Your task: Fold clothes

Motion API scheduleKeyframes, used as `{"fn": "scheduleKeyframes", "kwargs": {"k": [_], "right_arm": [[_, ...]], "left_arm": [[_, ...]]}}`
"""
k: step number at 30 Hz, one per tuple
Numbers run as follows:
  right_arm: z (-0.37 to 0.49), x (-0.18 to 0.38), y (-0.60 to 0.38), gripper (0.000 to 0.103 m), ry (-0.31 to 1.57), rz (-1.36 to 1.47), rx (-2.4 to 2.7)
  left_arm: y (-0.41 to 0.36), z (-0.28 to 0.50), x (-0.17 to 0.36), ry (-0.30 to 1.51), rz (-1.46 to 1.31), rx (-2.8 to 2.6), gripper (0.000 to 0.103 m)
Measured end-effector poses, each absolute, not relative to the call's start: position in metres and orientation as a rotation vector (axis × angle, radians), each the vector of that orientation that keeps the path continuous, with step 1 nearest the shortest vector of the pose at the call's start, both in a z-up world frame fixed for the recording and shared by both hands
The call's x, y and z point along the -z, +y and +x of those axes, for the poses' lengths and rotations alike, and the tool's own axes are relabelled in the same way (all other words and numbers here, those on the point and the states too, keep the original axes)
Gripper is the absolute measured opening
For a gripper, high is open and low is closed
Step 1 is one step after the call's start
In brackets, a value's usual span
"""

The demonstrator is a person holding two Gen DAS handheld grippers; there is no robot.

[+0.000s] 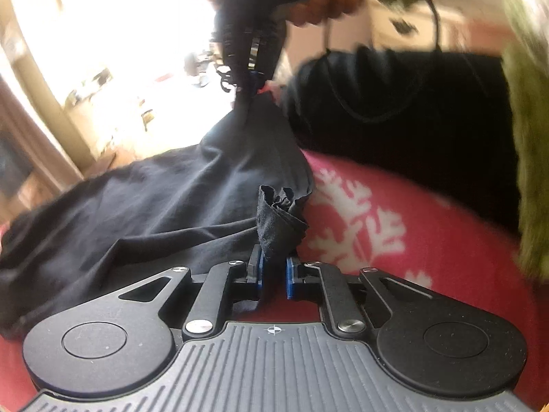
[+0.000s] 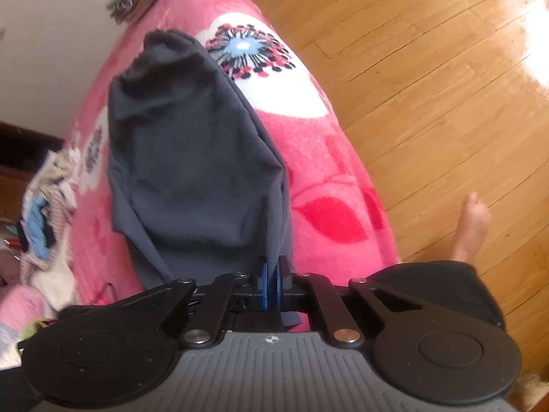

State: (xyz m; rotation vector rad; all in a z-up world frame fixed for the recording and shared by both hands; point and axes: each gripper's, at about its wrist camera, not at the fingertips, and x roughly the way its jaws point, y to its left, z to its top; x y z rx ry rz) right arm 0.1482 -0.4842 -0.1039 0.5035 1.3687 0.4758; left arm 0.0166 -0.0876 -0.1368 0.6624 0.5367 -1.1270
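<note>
Dark garment: left tool and right tool both clamping edges; advising even tension over bed.

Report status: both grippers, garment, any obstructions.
Left gripper and right gripper both shut on the dark grey cotton garment. Garment draped over the pink floral fleece blanket. Nothing in the way.

Both wrist views look down closely, sharing the dark garment and pink blanket.
</note>
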Motion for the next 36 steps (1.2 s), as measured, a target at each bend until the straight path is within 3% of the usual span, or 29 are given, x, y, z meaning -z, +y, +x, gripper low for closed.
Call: {"fn": "scheduleKeyframes", "kwargs": {"k": [20,36], "right_arm": [[0.229,0.08,-0.428,0.004,1.282,0.718,-0.645],[0.346,0.081,-0.351,0.004,1.237,0.816,-0.67]], "left_arm": [[-0.012,0.116,0.09,0.701,-0.034,0.871,0.009],[0.065,0.25,0.086,0.705,-0.347,0.762,0.008]]}}
